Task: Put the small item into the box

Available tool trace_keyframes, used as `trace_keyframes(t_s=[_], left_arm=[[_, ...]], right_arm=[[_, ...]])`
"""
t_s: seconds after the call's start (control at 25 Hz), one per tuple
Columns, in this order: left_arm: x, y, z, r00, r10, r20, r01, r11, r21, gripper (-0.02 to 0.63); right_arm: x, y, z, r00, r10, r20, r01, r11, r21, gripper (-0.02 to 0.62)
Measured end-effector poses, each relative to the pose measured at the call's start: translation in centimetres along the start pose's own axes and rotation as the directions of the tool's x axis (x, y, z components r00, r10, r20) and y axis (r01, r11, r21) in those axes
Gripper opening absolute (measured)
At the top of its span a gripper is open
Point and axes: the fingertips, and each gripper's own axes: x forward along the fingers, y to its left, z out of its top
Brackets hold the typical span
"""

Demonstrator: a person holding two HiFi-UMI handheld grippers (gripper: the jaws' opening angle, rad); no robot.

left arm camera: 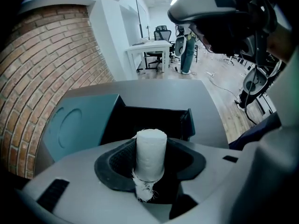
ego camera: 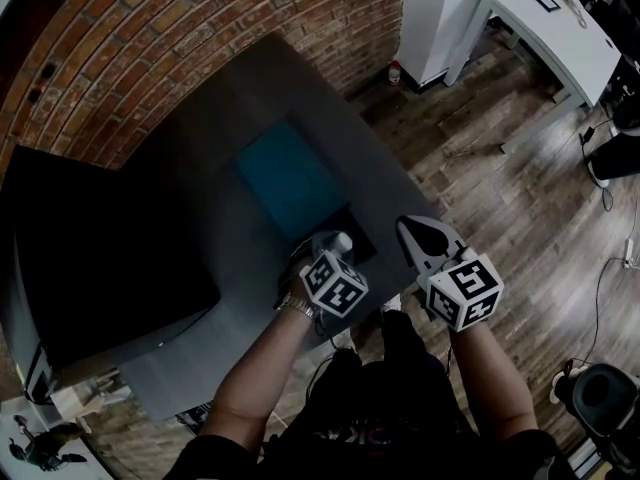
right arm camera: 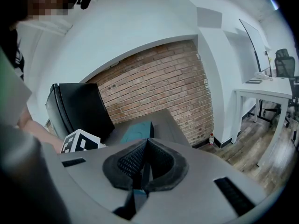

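A white roll [left arm camera: 150, 153] is held upright between the fingers of the left gripper [left arm camera: 150, 166]. The fingers of the right gripper [right arm camera: 145, 166] are shut together with nothing in them. Just past the roll, an open dark box [left arm camera: 187, 123] is seen at the near edge of the grey surface [left arm camera: 208, 107], with its teal lid [left arm camera: 77, 125] laid back.

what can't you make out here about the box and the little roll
Box floor: in the left gripper view it is too dark, and the white roll stands in front.
Box opening, head view: partly covered by the left tongs holding the roll.
Box, right gripper view: only its teal lid shows above the shut right tongs.
Small bottle, head view: too small to identify.
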Motion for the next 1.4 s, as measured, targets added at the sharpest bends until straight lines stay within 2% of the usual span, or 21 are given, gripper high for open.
trace_keyframes(t_s=[0.4,0.6,0.68,0.76,0.92,1.08,1.16,1.28,1.4], left_arm=[[-1.8,0.5,1.1,0.994,0.015,0.107,-0.009,0.999,-0.051,0.210],[-4.0,1.2,1.5,0.981,0.044,0.189,-0.016,0.989,-0.148,0.207],[-5.3,1.8,1.6,0.972,0.064,0.224,-0.020,0.981,-0.191,0.185],[-6.8,2.6,1.6,0.959,0.104,0.265,-0.043,0.973,-0.228,0.132],[-10.6,4.1,1.7,0.910,0.187,0.370,-0.074,0.952,-0.297,0.051],[-15.1,4.0,2.2,0.815,0.187,0.548,0.009,0.942,-0.335,0.037],[-16.9,4.4,1.6,0.771,0.198,0.606,0.061,0.923,-0.381,0.035],[-19.4,5.4,0.2,0.722,0.242,0.648,0.108,0.886,-0.451,0.034],[-21.6,5.9,-1.6,0.694,0.286,0.661,0.108,0.866,-0.488,0.034]], right_arm=[[0.0,0.8,0.6,1.000,0.009,0.012,-0.009,1.000,-0.010,0.018],[-0.1,1.7,0.8,1.000,0.018,0.021,-0.018,1.000,-0.017,0.018],[-0.1,2.4,1.0,0.999,0.025,0.026,-0.025,0.999,-0.021,0.018],[-0.1,3.2,1.2,0.999,0.033,0.032,-0.032,0.999,-0.028,0.018],[-0.1,5.1,1.8,0.998,0.045,0.045,-0.043,0.998,-0.048,0.018],[-0.4,7.0,2.2,0.997,0.048,0.052,-0.044,0.996,-0.080,0.018],[-0.4,8.0,2.4,0.997,0.051,0.060,-0.045,0.995,-0.088,0.018],[-0.7,9.5,2.9,0.996,0.053,0.074,-0.046,0.994,-0.096,0.018],[-1.3,11.1,2.8,0.995,0.051,0.086,-0.043,0.994,-0.099,0.018]])
